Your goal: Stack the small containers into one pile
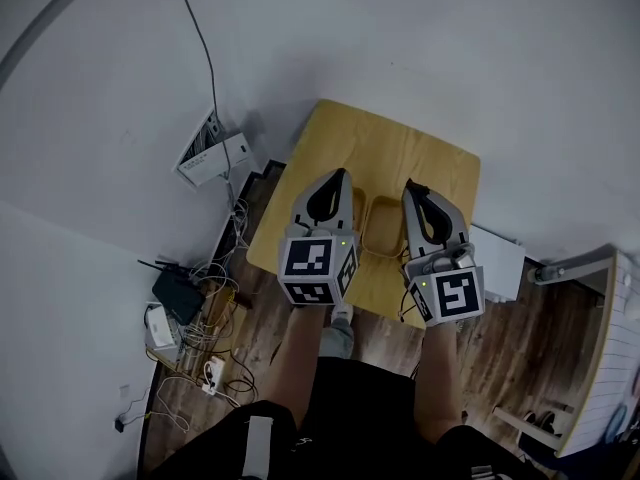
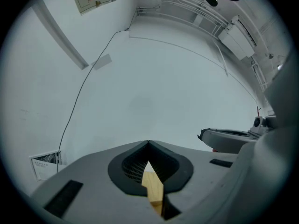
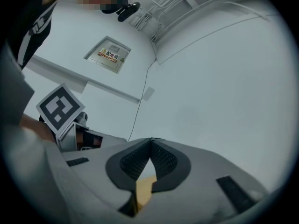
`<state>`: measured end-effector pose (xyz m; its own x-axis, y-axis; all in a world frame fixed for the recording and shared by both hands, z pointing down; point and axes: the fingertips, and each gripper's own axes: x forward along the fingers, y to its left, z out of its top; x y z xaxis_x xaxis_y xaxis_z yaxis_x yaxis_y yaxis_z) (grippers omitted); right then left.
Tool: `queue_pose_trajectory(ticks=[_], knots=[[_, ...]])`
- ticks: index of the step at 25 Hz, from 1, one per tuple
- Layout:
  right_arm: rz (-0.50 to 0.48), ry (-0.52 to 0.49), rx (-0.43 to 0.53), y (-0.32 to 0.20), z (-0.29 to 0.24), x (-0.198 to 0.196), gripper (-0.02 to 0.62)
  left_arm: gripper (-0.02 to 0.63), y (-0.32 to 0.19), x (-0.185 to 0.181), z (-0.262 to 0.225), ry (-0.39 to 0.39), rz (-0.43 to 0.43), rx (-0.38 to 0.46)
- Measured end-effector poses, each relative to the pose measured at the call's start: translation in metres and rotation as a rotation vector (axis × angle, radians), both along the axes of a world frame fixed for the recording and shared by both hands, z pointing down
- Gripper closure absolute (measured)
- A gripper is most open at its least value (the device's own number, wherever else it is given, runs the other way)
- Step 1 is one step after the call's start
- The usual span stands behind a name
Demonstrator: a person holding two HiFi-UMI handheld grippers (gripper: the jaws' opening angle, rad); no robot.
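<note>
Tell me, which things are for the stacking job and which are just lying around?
For the job:
small containers
wooden table they sit on
left gripper and right gripper, both shut and empty

Just lying about:
black router
tangled cables
white box by the wall

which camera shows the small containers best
Head view: the containers lie on the table between left gripper and right gripper. Both gripper views face the wall; only a tan sliver shows past their shut jaws.
</note>
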<state>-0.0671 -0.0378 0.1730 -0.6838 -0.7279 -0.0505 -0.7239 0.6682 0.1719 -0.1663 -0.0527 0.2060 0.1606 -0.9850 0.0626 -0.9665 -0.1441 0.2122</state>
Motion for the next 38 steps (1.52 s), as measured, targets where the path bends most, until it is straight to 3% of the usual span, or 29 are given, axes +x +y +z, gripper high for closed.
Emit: queue_pose_trajectory(ticks=[8,20,28,31,38], knots=[[0.049,-0.013,0.041,-0.058,-0.032,-0.005,0.591,0.600,-0.054,-0.011,-0.032,0.004,0.030,0.069],[0.065,-0.058,0.114,-0.097,-0.077,-0.007,0.591,0.601,-0.088,-0.020,-0.096,-0.010,0.031,0.220],[0.196,-0.125,0.045,-0.111,-0.068,0.060,0.591,0.601,-0.101,0.039,-0.090,-0.034,0.136,0.188],[0.231,-0.182,0.001,-0.118,-0.064,0.081,0.591,0.601,-0.107,0.048,-0.093,-0.042,0.132,0.184],[0.251,-0.205,-0.048,-0.117,-0.050,0.099,0.591,0.601,-0.108,0.062,-0.080,-0.046,0.153,0.149]])
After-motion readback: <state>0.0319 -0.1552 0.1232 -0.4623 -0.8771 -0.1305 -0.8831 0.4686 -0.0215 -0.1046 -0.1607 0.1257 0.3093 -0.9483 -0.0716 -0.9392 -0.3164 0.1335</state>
